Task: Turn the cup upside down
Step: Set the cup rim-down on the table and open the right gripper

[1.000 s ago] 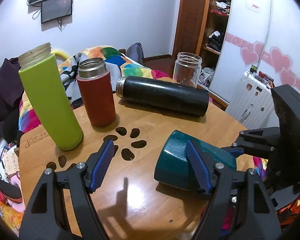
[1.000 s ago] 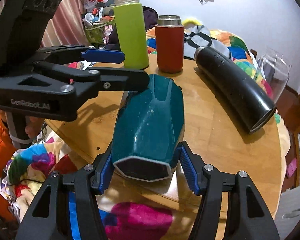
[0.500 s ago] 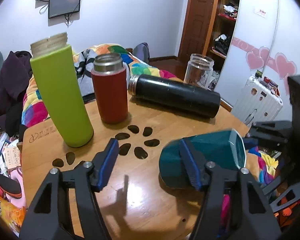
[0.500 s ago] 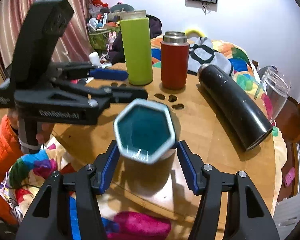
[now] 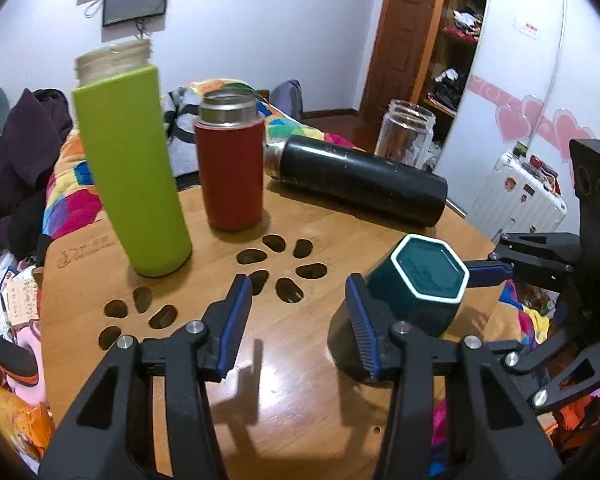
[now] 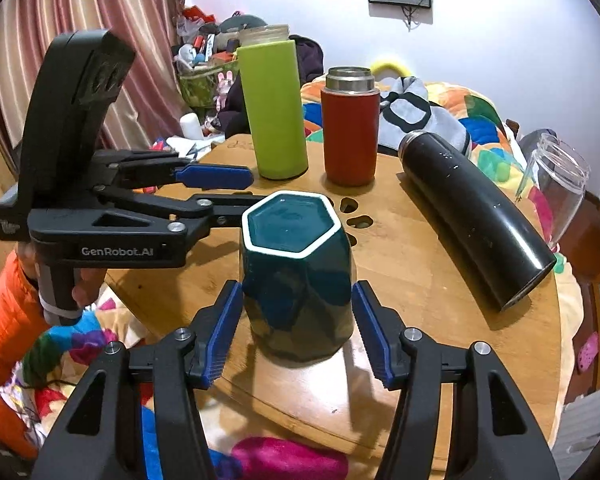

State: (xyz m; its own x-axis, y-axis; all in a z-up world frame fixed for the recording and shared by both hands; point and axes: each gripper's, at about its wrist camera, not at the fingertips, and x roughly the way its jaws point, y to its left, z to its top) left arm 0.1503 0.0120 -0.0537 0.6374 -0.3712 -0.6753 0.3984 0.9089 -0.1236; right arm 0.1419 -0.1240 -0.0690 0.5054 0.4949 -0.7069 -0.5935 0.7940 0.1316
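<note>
A dark teal hexagonal cup (image 6: 296,280) stands upside down on the round wooden table (image 6: 428,320), its white-rimmed base facing up. It also shows in the left wrist view (image 5: 416,292). My right gripper (image 6: 296,332) straddles the cup with its blue pads (image 6: 224,332) close to both sides; I see no clear gap or squeeze. My left gripper (image 5: 296,324) is open and empty, with its right finger just left of the cup. The left gripper also shows in the right wrist view (image 6: 216,188), behind the cup.
A lime green bottle (image 5: 132,176) and a red flask (image 5: 230,164) stand at the back. A black flask (image 5: 360,180) lies on its side beside a clear glass jar (image 5: 408,136). Paw-shaped holes (image 5: 284,268) mark the table middle. The table edge is near the cup.
The cup went from lying on its side, held by my right gripper, to tilted up, to standing upside down on the table. My left gripper stayed open beside it.
</note>
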